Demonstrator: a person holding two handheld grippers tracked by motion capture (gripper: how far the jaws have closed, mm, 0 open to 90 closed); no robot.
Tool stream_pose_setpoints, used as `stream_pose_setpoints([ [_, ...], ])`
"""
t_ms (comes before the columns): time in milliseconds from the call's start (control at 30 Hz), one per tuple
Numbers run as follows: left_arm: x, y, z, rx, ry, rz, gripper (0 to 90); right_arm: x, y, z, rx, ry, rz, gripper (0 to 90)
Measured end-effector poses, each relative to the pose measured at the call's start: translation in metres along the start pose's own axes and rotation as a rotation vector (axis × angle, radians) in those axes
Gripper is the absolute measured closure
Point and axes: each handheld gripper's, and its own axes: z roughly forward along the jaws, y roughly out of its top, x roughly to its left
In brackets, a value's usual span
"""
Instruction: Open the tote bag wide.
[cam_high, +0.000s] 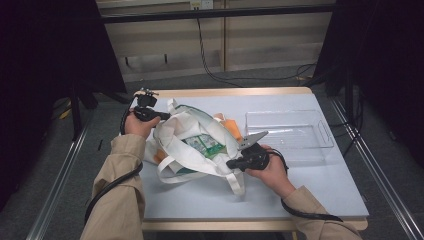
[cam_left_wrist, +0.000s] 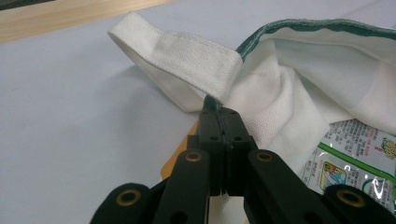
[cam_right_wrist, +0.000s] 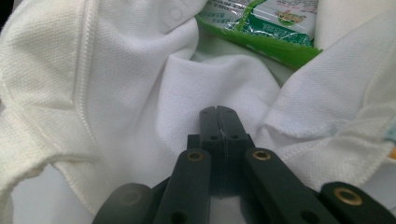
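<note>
Green-printed snack packets (cam_high: 205, 144): writing too small to read | white cloth tote bag with green-trimmed rim (cam_high: 176, 131): table centre | left gripper (cam_left_wrist: 219, 114): jaws pinching rim below handle | right gripper (cam_right_wrist: 219, 114): jaws together on cloth fold

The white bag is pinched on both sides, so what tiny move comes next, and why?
Probably ease the two tongs apart to spread the white bag wider. The left tongs are shut on its green-trimmed rim, the right tongs look shut on its cloth, and the green packets inside are only partly uncovered.
</note>
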Motion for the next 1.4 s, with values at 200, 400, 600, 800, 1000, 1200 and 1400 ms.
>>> stream_pose_setpoints([
  [200, 0.004, -0.004, 0.006, 0.008, -0.004, -0.016, 89.4, 0.001, 0.000, 0.000, 0.000, 0.002, 0.000, 90.0],
  [400, 0.007, -0.006, 0.012, 0.020, -0.007, -0.029, 89.4, 0.000, 0.001, 0.001, 0.004, 0.001, -0.006, 90.0],
  [600, 0.009, -0.011, 0.019, 0.023, -0.011, -0.037, 89.4, 0.000, 0.003, 0.001, 0.006, -0.002, -0.007, 89.6],
  [800, 0.008, -0.013, 0.014, 0.010, -0.011, -0.042, 89.2, 0.000, 0.005, 0.001, 0.005, -0.001, -0.001, 87.6],
  [1000, 0.007, -0.011, -0.004, -0.026, -0.017, -0.038, 87.5, 0.001, 0.008, 0.000, -0.005, -0.006, -0.013, 83.5],
  [1200, 0.001, -0.008, -0.030, -0.054, -0.021, -0.015, 76.3, 0.003, 0.015, -0.003, -0.009, -0.013, -0.029, 78.9],
  [1400, -0.009, -0.014, -0.050, -0.057, -0.028, 0.013, 62.7, 0.003, 0.024, -0.005, -0.004, -0.034, -0.062, 67.5],
])
